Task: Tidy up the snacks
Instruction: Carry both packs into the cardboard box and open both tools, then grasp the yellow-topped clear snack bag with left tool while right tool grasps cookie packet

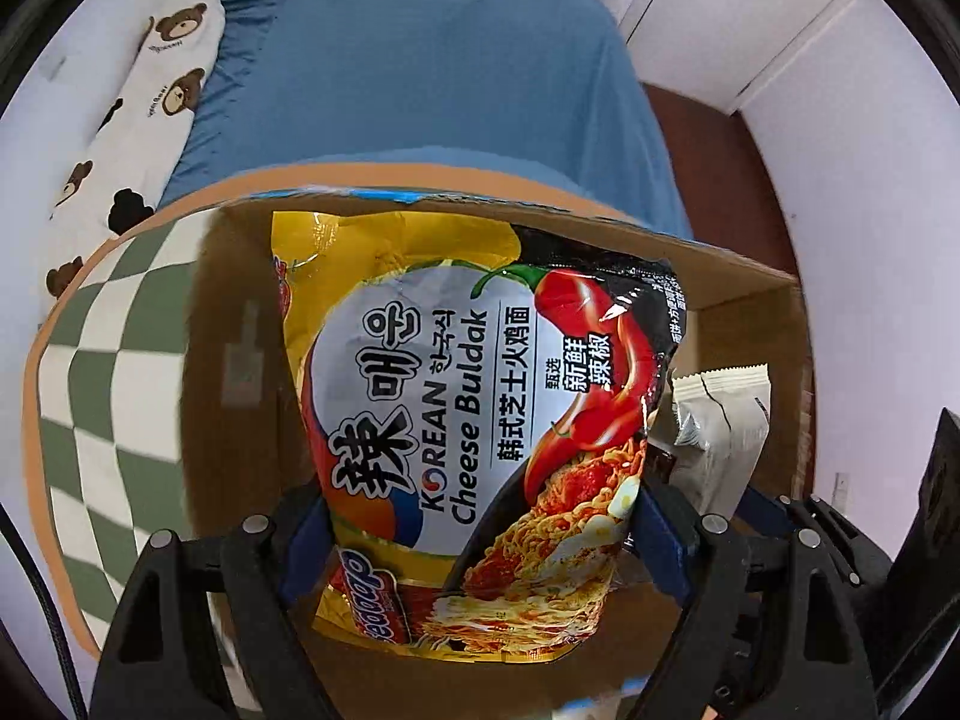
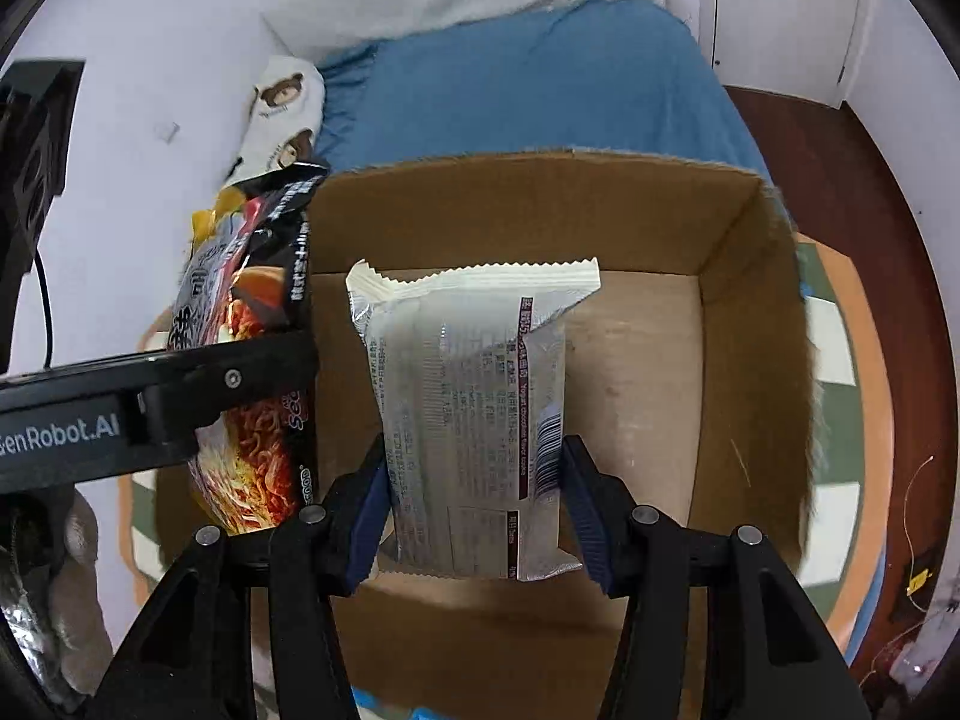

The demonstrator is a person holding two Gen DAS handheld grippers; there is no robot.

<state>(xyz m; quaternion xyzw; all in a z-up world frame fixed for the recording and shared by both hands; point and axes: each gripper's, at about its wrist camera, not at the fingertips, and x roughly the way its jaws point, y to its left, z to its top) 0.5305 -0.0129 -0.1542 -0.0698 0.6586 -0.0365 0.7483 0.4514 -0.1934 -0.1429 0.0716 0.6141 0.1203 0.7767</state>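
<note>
Over a cardboard box (image 2: 630, 330), left gripper (image 1: 480, 546) clamps "Cheese Buldak" noodles (image 1: 474, 396), right gripper (image 2: 474, 510) a silver packet (image 2: 468, 396).

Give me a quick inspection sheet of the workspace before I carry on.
Surface: green-and-white checkered rug under open brown cardboard box.
Job's things: yellow Korean Cheese Buldak noodle packet; silver foil snack packet; both over the box.
Clutter: nothing seen.
Grippers: left gripper shut on noodle packet; right gripper shut on silver packet.
Cables: black cable at wall.
Surroundings: blue bed sheet, bear-print pillow, white walls.
</note>
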